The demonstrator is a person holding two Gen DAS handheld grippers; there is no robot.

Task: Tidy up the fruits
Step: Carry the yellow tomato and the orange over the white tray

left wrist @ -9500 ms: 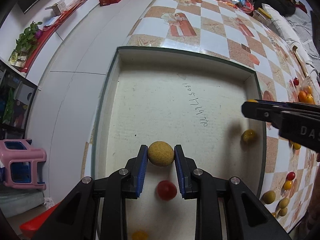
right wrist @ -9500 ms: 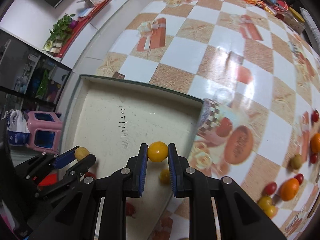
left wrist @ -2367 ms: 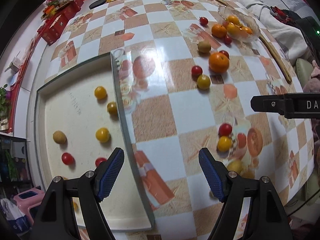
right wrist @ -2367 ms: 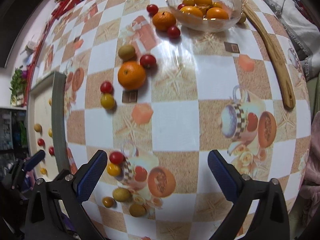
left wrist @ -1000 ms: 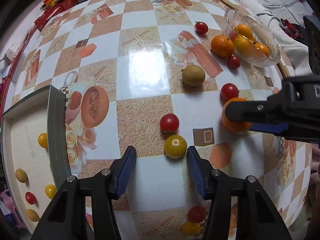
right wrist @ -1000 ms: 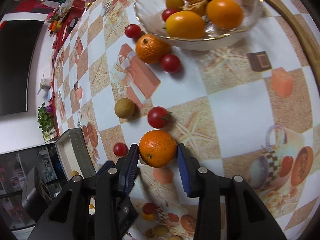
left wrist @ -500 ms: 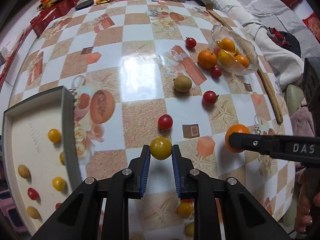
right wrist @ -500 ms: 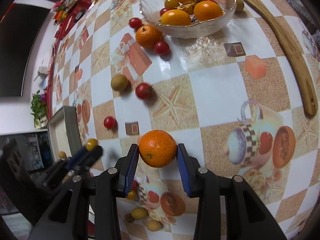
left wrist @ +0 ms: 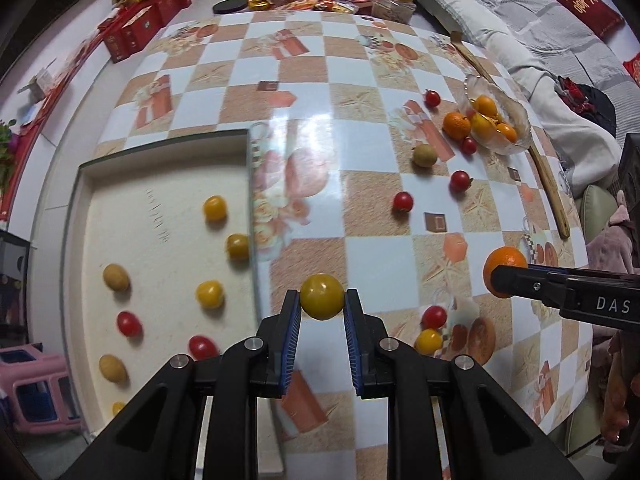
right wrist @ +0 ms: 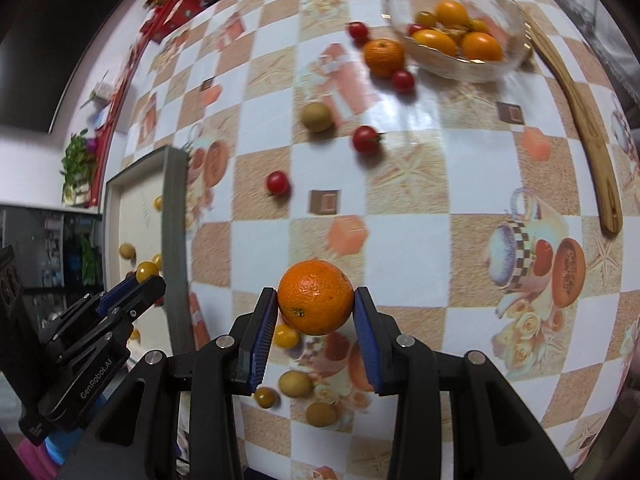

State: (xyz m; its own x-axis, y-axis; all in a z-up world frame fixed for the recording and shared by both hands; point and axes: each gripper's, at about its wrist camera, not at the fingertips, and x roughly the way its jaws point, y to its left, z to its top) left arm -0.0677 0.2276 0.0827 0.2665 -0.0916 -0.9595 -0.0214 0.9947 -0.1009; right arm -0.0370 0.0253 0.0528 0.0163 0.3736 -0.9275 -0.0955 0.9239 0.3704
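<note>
My left gripper point(left wrist: 322, 302) is shut on a yellow tomato point(left wrist: 322, 296) and holds it above the table, just right of the shallow tray's edge point(left wrist: 252, 216). The tray holds several yellow, red and brown small fruits. My right gripper point(right wrist: 316, 300) is shut on an orange point(right wrist: 316, 296), lifted above the table; the orange also shows at the right of the left wrist view point(left wrist: 504, 266). Loose red tomatoes point(left wrist: 402, 201), a brown fruit point(left wrist: 424, 155) and another orange point(left wrist: 456, 125) lie on the table.
A glass bowl point(right wrist: 512, 20) of oranges and small fruit stands at the far right, with a long wooden stick point(right wrist: 588, 128) beside it. More small fruits point(right wrist: 296, 383) lie near the table's front edge. Snack packets and red boxes point(left wrist: 132, 36) line the far side.
Both grippers have lifted and drawn back with their fruit; the left one has shifted toward the tray, which now fills more of its view. Earlier, both closed on these fruits.
</note>
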